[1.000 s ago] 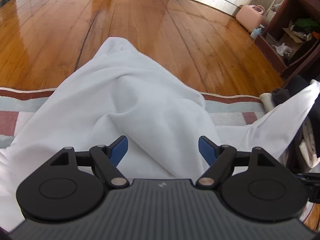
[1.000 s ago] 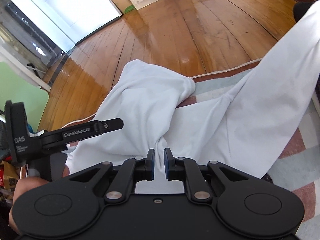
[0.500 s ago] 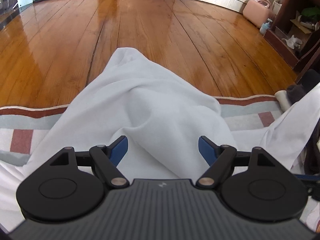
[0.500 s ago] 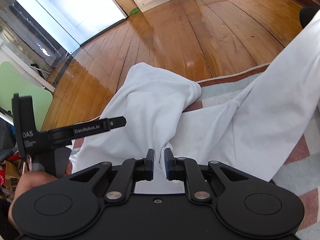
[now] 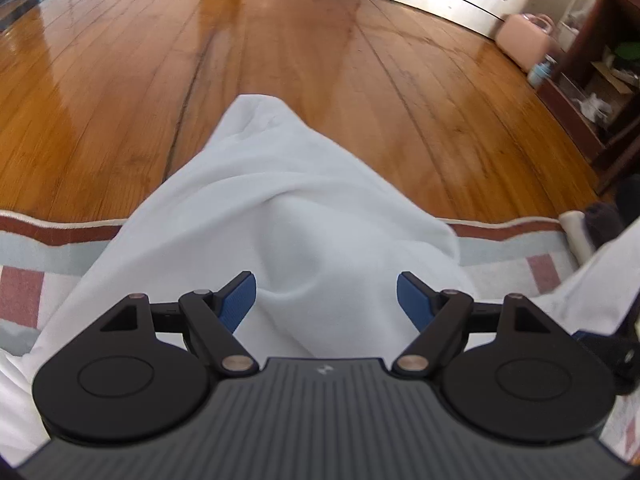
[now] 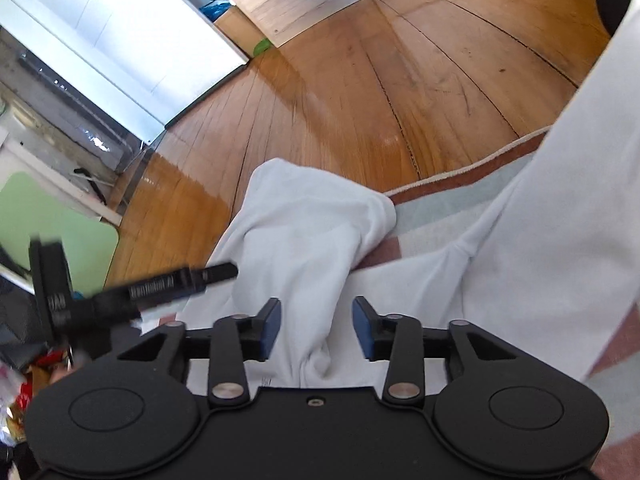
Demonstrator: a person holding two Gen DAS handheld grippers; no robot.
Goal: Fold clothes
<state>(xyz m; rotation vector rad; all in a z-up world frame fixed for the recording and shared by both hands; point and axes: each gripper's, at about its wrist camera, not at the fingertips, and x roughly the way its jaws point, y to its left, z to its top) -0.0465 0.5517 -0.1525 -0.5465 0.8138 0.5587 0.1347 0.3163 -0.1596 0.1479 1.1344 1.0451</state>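
Observation:
A white garment [image 5: 288, 216] lies bunched on a striped rug [image 5: 24, 240], one end reaching onto the wooden floor. My left gripper [image 5: 326, 294] is open, its blue pads apart just above the cloth. In the right wrist view the same white garment [image 6: 304, 240] lies ahead, with a long sleeve or leg [image 6: 560, 208] running up to the right. My right gripper [image 6: 316, 328] is open, its pads on either side of a raised fold of the cloth. The left gripper [image 6: 160, 288] shows blurred at the left of that view.
Wooden floor [image 5: 280, 60] stretches ahead beyond the rug edge. A dark shelf unit [image 5: 600, 92] and a pink case [image 5: 524, 40] stand at the right. White cabinets line the back wall. A green mat [image 6: 48, 216] and clutter lie at the left.
My right gripper has opened and let go of the cloth fold it was pinching. The left gripper stays open and has moved slightly back over the garment.

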